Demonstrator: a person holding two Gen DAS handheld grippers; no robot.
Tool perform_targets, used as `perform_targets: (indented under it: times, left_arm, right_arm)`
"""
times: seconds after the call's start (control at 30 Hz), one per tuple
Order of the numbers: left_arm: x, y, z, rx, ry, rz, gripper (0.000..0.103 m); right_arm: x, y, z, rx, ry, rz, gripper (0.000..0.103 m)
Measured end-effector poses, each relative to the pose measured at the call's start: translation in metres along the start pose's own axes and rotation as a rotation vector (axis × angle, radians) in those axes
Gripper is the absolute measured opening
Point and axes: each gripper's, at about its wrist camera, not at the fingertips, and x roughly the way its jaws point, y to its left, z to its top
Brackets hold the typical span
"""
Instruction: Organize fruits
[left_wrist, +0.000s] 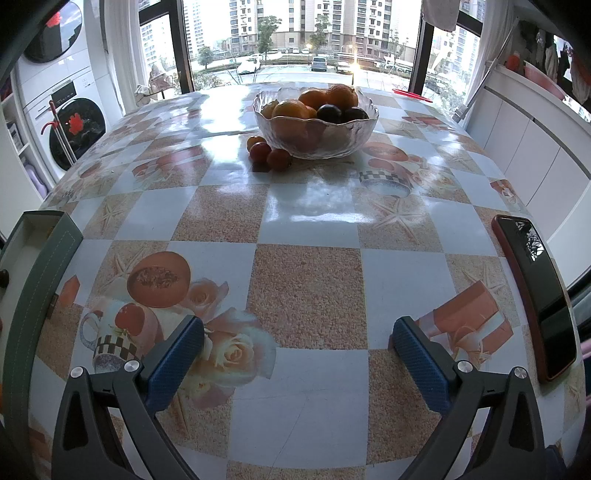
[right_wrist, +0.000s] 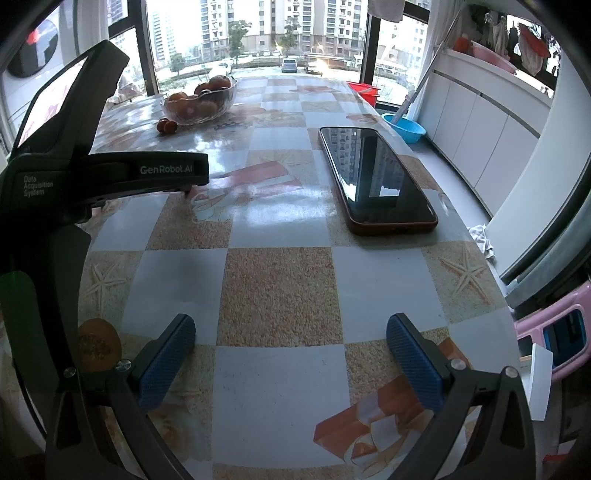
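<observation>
Fruit first, going by the left wrist view: a glass bowl (left_wrist: 316, 122) sits in the upper middle of the frame on the checkered table (left_wrist: 306, 291), piled with oranges (left_wrist: 293, 110) and a couple of dark plums (left_wrist: 331, 112). Three small tomatoes (left_wrist: 266, 149) lie loose on the cloth, touching the bowl's lower left side. My left gripper (left_wrist: 297, 332) is at the bottom of the frame with its blue pads spread wide and nothing between them, well short of the fruit. A phone (left_wrist: 537, 291) lies along the right edge, a green box (left_wrist: 35, 280) along the left.

My guess on handling: the loose ones look light, round and smooth, so they'll roll on that glossy cloth and bruise if I squeeze hard. I'd come in from above, pads either side of the widest part, and close gently. The bowl looks like thin wavy glass, heavy when full and fragile, so I'd rather not shove it while fishing beside it.

Right wrist view: same bowl (right_wrist: 199, 99) is now small in the upper left, with the tomatoes (right_wrist: 167, 126) just below its left end. I can only make out two from here, the third is too small to tell. The right gripper (right_wrist: 291, 332) is also wide apart and empty at the bottom of the frame. The left gripper's black body (right_wrist: 110, 173) fills the left side, and the phone (right_wrist: 376, 177) sits right of centre, closer to me than the fruit.
</observation>
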Motion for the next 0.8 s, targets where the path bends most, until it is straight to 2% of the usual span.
perform_targets:
  times: [0.8]
  left_arm:
    - [-0.0014,-0.0008,-0.0011,0.003,0.000,0.002,0.103]
  right_arm:
    - [-0.0003,-0.0011,-0.0016,-0.001,-0.022,0.002,0.103]
